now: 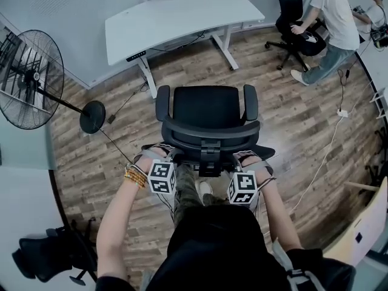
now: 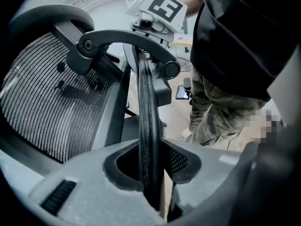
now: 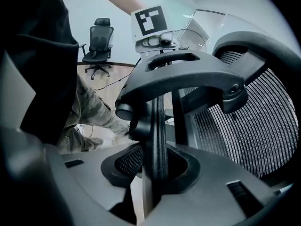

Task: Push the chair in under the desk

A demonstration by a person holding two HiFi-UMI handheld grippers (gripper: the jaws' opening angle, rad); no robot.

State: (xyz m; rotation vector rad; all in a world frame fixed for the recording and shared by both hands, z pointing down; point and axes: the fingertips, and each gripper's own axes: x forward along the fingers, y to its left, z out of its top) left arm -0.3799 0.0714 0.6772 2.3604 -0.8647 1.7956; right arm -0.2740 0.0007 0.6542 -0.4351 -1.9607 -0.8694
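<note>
Black mesh-back office chair [image 1: 208, 111] | on wood floor [image 1: 291, 120], well short of white counter [image 1: 182, 14] at its 12 o'clock | left gripper [image 1: 156, 153] and right gripper [image 1: 245, 157] each clamped on backrest rim [image 2: 146, 126], at chair's 7 and 5 o'clock | judged push axis: 12 o'clock

Black chair [image 1: 208, 111] faces white desk [image 1: 182, 14] — apart.
</note>
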